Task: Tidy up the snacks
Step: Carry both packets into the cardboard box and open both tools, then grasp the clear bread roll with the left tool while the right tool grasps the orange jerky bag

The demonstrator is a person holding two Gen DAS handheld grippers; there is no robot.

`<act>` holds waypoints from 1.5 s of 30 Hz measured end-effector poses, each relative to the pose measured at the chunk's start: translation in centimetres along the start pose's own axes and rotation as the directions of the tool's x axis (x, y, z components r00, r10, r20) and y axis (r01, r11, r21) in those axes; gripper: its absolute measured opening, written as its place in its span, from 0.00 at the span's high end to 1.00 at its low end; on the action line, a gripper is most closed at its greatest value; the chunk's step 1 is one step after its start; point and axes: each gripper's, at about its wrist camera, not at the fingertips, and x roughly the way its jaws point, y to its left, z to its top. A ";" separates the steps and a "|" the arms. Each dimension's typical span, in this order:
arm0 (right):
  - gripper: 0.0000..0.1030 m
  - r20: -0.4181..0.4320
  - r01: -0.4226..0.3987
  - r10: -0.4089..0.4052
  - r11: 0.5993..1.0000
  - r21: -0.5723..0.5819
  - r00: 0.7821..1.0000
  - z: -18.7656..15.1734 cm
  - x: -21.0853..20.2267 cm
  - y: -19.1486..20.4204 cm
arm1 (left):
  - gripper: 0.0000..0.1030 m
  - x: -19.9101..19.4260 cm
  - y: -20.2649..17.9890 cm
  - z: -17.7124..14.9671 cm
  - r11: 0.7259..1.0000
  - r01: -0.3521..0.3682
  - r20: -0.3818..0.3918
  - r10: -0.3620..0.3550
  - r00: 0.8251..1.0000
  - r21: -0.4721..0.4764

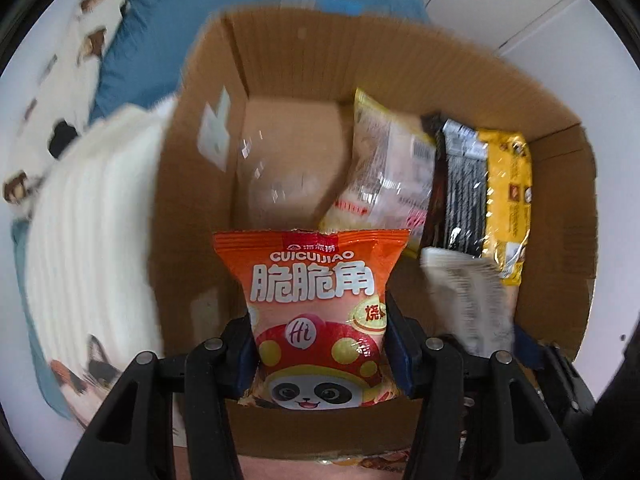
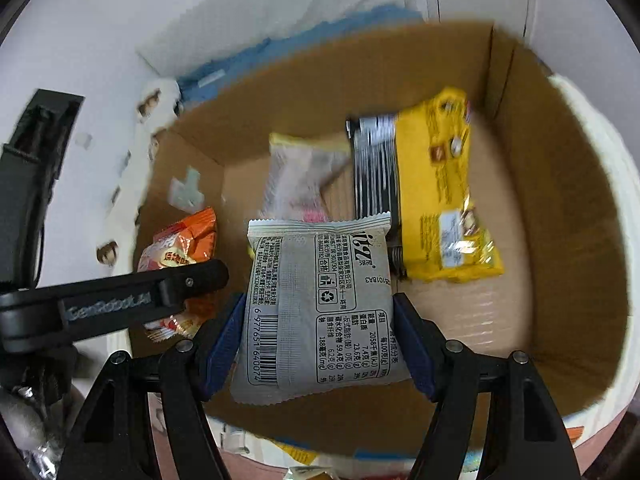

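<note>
Left claw [image 1: 320, 344] clenched on orange panda-print crisp packet [image 1: 316, 300], above the near-left corner of the open brown cardboard box [image 1: 280, 60]. Right claw [image 2: 320, 340] clenched on grey foil snack packet [image 2: 316, 312], above the box's near edge. Farther in: pale clear-wrapped packet [image 1: 380, 168], black striped packet [image 1: 464, 184], yellow foil packet [image 1: 508, 192] along the right wall.

I'm reading "CUICUIJIAO" and "Hi" on the orange snack bag [image 1: 316, 304]; "6 977651 640074" on the grey packet [image 2: 316, 312]; "GenRobot.AI" on the left gripper [image 2: 120, 300].
</note>
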 end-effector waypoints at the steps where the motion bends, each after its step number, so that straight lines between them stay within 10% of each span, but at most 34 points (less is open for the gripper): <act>1: 0.19 -0.049 0.021 -0.021 1.000 -0.011 0.999 0.1 1.1 0.1 | 0.44 0.7 0.3 0.0 1.000 0.004 -0.026 -0.005 1.000 -0.016; 6: 0.07 -0.116 0.052 -0.055 0.998 -0.031 0.992 -0.1 2.7 -0.2 | 0.11 1.3 0.7 -0.5 1.000 -0.022 -0.013 0.022 1.000 -0.013; 22: 0.06 -0.054 0.118 -0.119 0.993 -0.019 0.991 -0.1 -1.2 -2.3 | 0.10 -4.5 -0.6 -4.8 0.996 -0.091 0.142 0.089 0.986 0.003; 33: 0.08 0.126 0.141 -0.135 0.989 -0.034 0.983 -3.9 -8.7 -2.2 | 0.10 -10.9 -1.5 -10.9 0.994 -0.113 0.366 0.101 0.925 0.010; 45: 0.37 0.219 0.039 -0.019 0.995 -0.087 0.976 -9.9 -15.8 -1.0 | 0.10 -15.7 -1.8 -18.6 0.996 -0.087 0.503 0.080 0.861 -0.008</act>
